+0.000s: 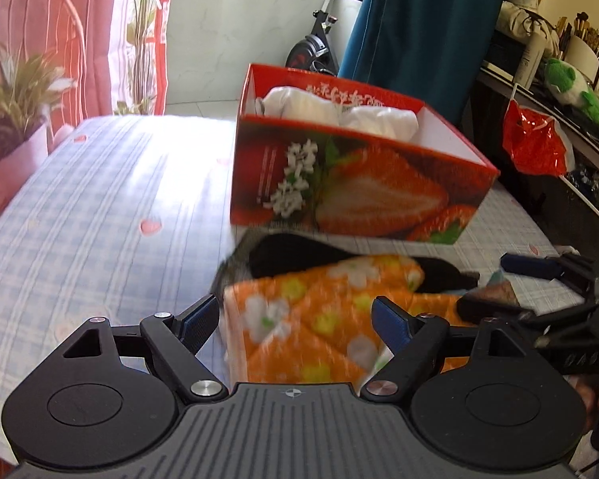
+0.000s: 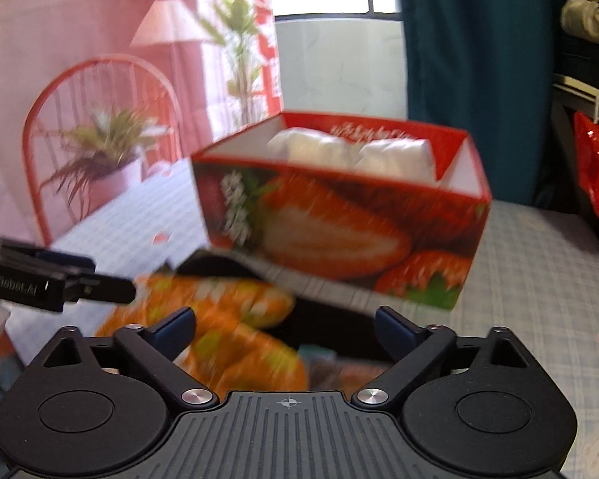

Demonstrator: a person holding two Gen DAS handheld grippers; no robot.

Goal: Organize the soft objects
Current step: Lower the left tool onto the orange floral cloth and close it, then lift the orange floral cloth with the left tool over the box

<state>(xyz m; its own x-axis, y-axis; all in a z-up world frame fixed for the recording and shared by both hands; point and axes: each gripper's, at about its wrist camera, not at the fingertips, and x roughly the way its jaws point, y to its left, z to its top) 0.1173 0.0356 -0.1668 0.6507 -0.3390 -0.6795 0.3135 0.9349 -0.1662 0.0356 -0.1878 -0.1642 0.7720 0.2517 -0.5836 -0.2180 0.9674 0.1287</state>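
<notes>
Orange floral cloth (image 1: 319,331) lies between both open hand-held grippers (image 1: 295,319) (image 2: 285,325); only left view shows green plush (image 1: 571,88).

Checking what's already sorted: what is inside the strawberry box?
Inside the strawberry box lie white soft bundles, against its far wall. The near wall hides the box floor and anything under them.

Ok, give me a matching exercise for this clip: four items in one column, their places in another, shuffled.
Items:
1. white bundles
2. orange cloth
3. black cloth
4. red bag

Places:
A. hanging off the table at right
B. between the left gripper's jaws
C. inside the box
D. flat, just in front of the box

Pairs: 1-C, 2-B, 3-D, 4-A
</notes>
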